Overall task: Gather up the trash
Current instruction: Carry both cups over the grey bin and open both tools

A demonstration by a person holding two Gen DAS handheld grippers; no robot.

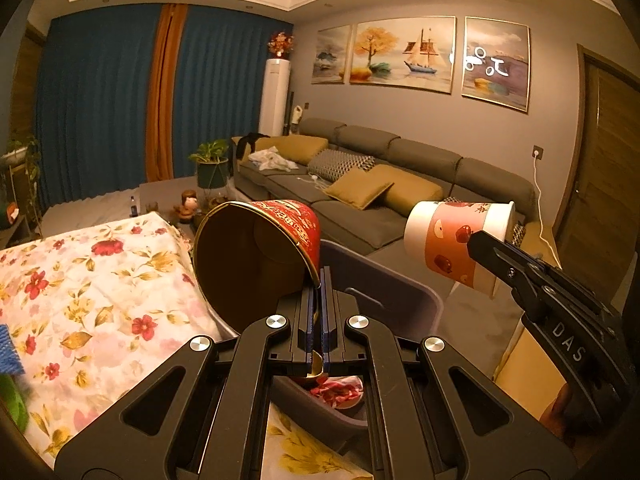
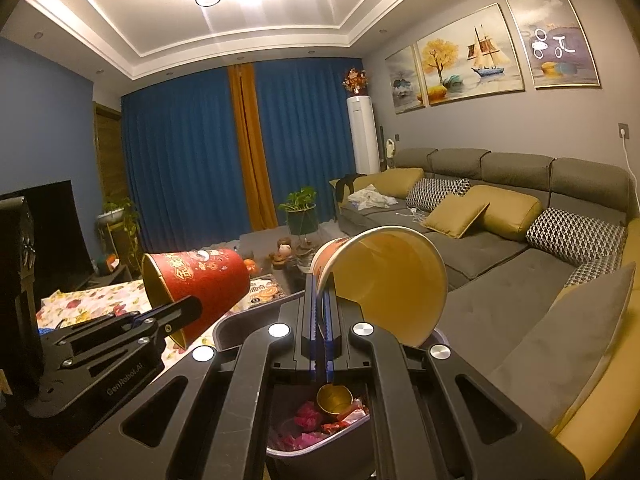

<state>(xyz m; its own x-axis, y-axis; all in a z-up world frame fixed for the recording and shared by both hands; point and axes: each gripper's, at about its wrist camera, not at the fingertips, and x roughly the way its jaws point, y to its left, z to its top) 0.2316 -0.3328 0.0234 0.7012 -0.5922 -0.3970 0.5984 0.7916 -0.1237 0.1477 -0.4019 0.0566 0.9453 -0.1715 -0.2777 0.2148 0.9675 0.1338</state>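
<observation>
Left tool [image 1: 319,280] is clamping the rim of a red paper cup [image 1: 256,256], right tool [image 2: 320,292] is clamping an apple-print cup [image 2: 384,280]; both are hanging tilted over the grey trash bin [image 1: 400,292] beside the floral-clothed worktop [image 1: 92,292].

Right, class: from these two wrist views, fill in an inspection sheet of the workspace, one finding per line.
Surface: floral tablecloth, mostly bare.
Job's things: red paper cup and apple-print cup, both tipped on their sides above the grey bin; the bin already holds a gold cup and red wrappers.
Clutter: blue cloth at the table edge.
Grippers: left hand-held gripper shut on the red cup's rim; right hand-held gripper shut on the apple-print cup's rim.
Cables: white cord from a wall socket.
Surroundings: grey sofa, blue curtains.
</observation>
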